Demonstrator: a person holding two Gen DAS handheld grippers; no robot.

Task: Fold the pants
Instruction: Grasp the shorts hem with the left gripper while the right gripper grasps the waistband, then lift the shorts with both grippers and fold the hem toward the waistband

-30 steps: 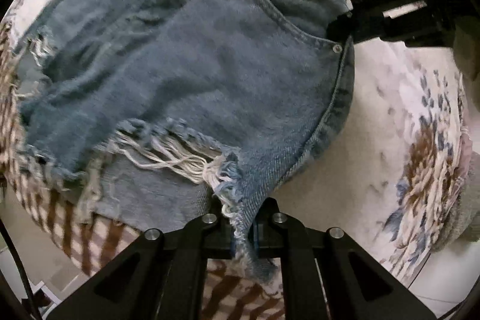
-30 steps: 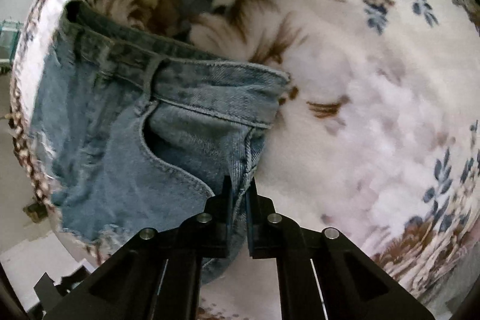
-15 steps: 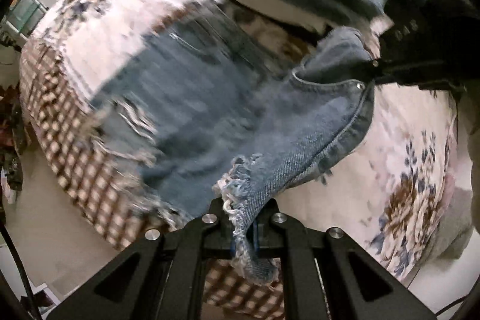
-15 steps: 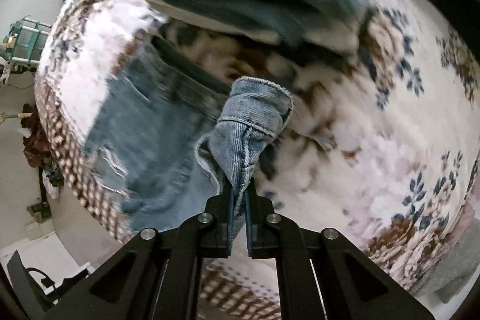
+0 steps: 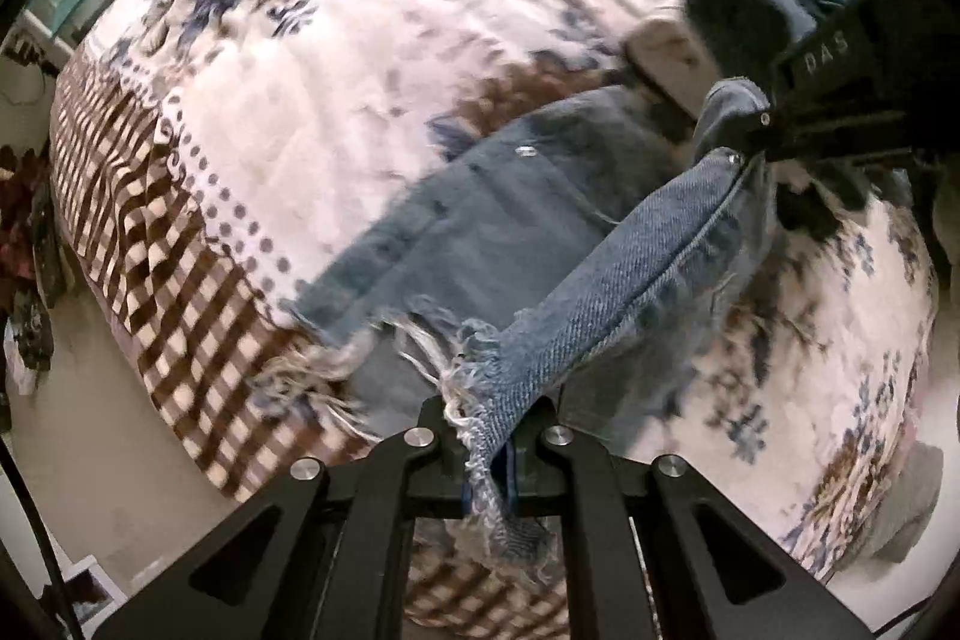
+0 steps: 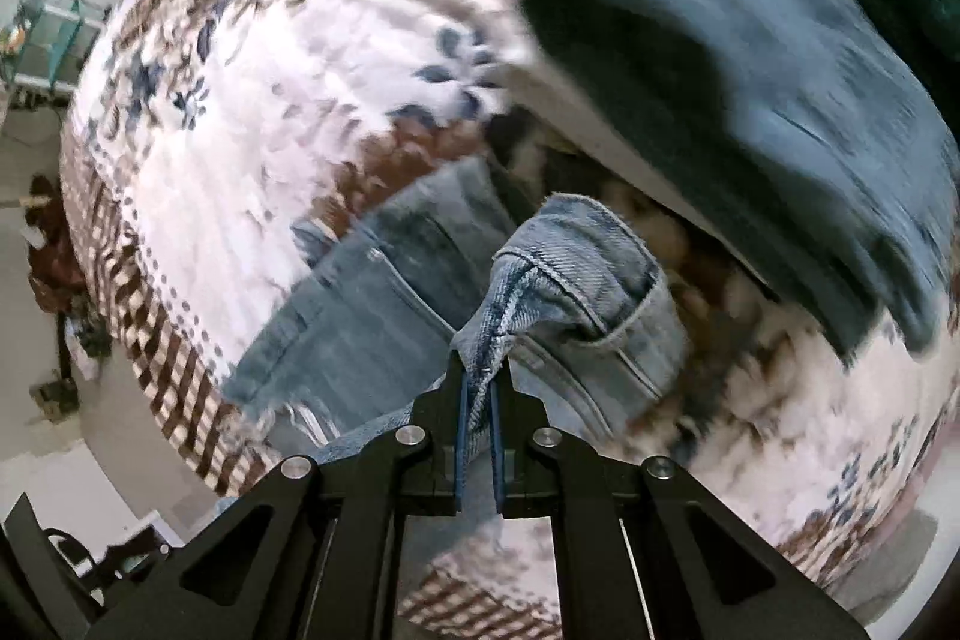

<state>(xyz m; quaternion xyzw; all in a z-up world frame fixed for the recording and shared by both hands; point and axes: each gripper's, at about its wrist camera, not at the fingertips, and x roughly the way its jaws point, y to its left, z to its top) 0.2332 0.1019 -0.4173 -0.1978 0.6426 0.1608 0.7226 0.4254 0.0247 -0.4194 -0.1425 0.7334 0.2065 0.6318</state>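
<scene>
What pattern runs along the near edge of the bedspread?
A brown-and-cream check on the bedspread's border, set off from the floral part by a band of dots. Clearest in the left wrist view.

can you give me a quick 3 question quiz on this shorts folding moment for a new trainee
1. True or false: the left gripper is clamped on the frayed hem of the denim shorts.
2. Which part of the shorts does the right gripper hold? A) the frayed hem B) the waistband end C) nothing
3. Fill in: the shorts lie partly on a floral ______ with a checked border.

Key:
1. True. Frayed threads hang between the closed fingers.
2. B. The seamed waistband fabric is pinched and lifted.
3. Blanket.
</scene>
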